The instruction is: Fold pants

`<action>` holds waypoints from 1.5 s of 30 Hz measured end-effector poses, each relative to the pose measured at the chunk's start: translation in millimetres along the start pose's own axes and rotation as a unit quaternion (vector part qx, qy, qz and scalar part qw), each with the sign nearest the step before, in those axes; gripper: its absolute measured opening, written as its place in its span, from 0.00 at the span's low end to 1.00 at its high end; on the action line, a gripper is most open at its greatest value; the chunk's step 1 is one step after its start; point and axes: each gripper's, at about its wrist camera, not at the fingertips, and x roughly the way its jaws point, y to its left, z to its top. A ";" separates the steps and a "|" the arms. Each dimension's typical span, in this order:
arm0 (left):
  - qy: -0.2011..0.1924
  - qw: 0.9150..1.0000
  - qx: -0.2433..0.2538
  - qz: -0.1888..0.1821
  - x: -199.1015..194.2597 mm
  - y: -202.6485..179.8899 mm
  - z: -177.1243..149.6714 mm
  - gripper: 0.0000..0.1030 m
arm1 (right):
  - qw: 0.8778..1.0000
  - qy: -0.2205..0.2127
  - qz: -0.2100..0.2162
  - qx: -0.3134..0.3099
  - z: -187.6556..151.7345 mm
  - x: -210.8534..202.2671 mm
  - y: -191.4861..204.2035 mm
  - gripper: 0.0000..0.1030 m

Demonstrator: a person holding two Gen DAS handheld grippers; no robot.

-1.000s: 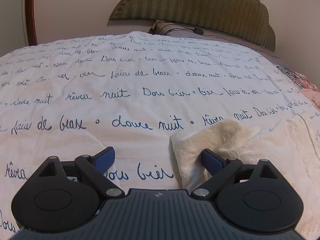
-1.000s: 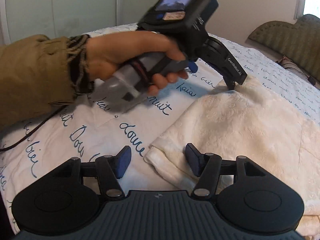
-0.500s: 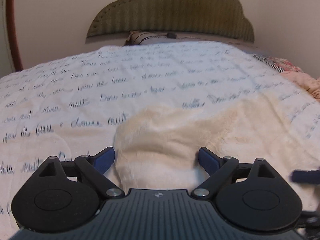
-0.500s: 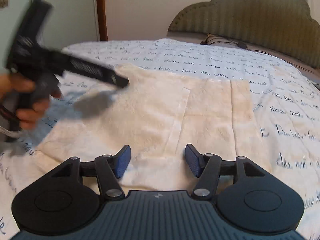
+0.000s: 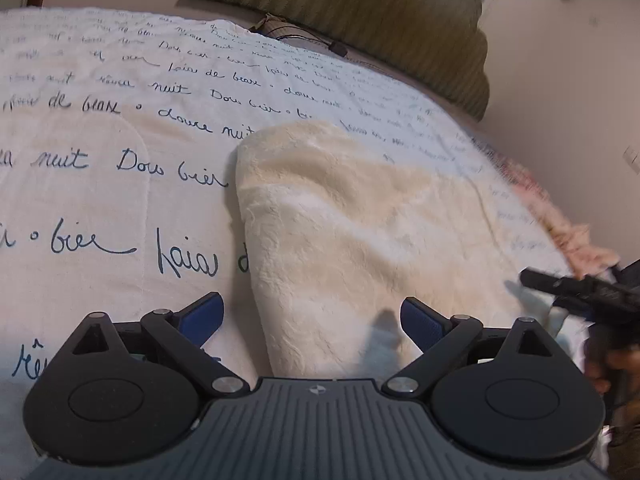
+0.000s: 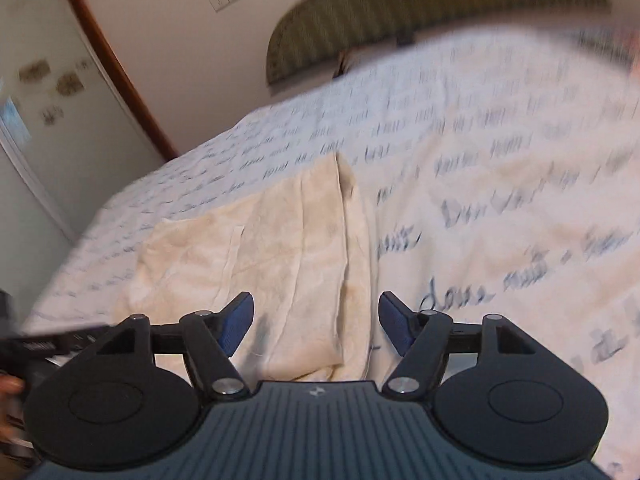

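On the bedspread (image 5: 120, 184) toward the headboard (image 5: 360, 12), the cream pants (image 5: 360, 216) lie flat, long axis running away from both grippers. The left gripper (image 5: 312, 318) spans their left edge, the right gripper (image 6: 316, 322) their right edge; both gape wide and hold nothing, about equally near the cloth.

Right claw (image 6: 316, 326) spread wide, empty, above near edge of cream pants (image 6: 256, 248) lying flat on script-printed bedspread (image 6: 500, 200). Left claw (image 6: 48, 346) blurred, far left. Headboard (image 6: 400, 12) beyond.
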 end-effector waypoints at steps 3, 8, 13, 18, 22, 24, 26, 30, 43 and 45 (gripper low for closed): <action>0.029 0.997 -0.021 -0.063 8.1 8.1 10.1 0.99 | 0.993 0.046 0.075 0.075 2.6 16.9 -30.0 0.68; 0.043 0.989 -0.052 -0.129 30.6 6.5 13.0 0.99 | 0.972 0.075 0.187 0.121 7.3 30.7 -53.7 0.68; 0.023 0.991 -0.060 -0.114 37.7 -7.0 12.2 0.69 | 0.979 0.059 0.160 0.109 13.9 40.3 -46.5 0.43; -0.005 0.996 -0.024 -0.090 20.4 -6.7 7.7 0.19 | 0.987 0.044 0.117 0.098 14.6 41.8 -26.3 0.22; -0.035 0.995 -0.007 -0.090 0.1 -9.5 8.6 0.15 | 0.990 0.019 0.119 0.067 17.6 22.7 10.6 0.20; -0.060 0.996 0.012 -0.072 -14.8 -12.6 12.2 0.14 | 0.991 0.006 0.126 0.037 23.0 12.5 37.1 0.20; -0.093 0.994 0.036 -0.053 -33.7 -11.7 22.1 0.14 | 0.990 -0.002 0.140 0.009 31.0 9.3 61.9 0.20; -0.132 0.990 0.038 -0.025 -65.0 9.5 53.1 0.15 | 0.985 -0.014 0.167 -0.033 52.9 24.7 101.4 0.20; -0.066 0.989 0.040 0.128 -30.5 104.6 81.0 0.49 | 0.992 0.068 0.107 -0.030 63.0 202.3 149.4 0.34; -0.070 0.988 0.026 0.136 -40.7 111.4 74.8 0.67 | 0.992 0.072 0.098 -0.015 56.8 202.9 137.4 0.44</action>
